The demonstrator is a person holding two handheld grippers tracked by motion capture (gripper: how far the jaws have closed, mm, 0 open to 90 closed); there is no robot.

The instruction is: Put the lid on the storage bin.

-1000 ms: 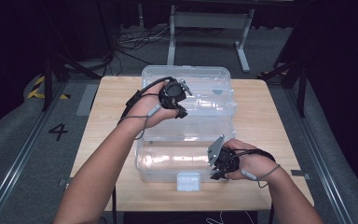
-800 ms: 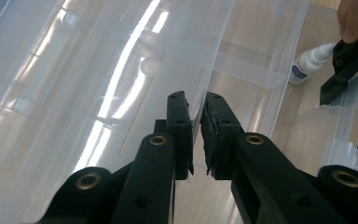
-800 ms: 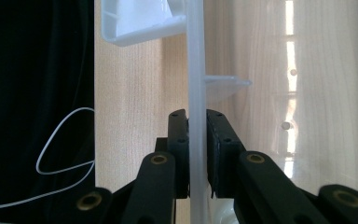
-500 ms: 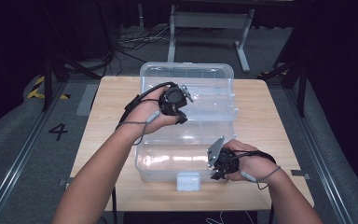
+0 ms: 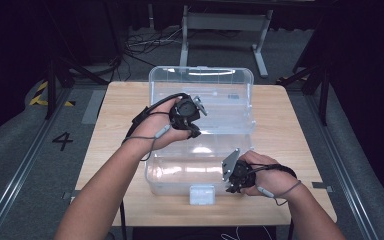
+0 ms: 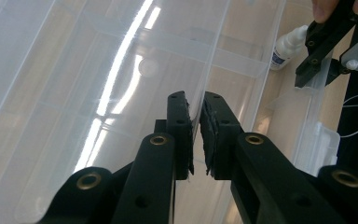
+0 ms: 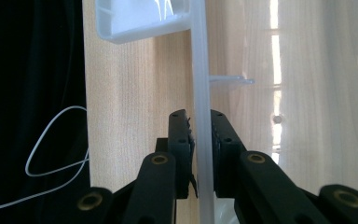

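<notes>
Clear box (image 5: 200,150) mid-bench (image 5: 115,130), lid (image 5: 202,90) raised at 12 o'clock. Left gripper (image 6: 195,135) jaws pinch an inner wall; its view reveals a bottle (image 6: 286,46). Right gripper (image 7: 199,154) jaws pinch the rim. Dark floor, cables around.

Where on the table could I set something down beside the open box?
Bare wood lies on the table left of the clear box, and right of it toward the far corner. The near middle is crowded: left gripper and right gripper clamp the box edges.
</notes>
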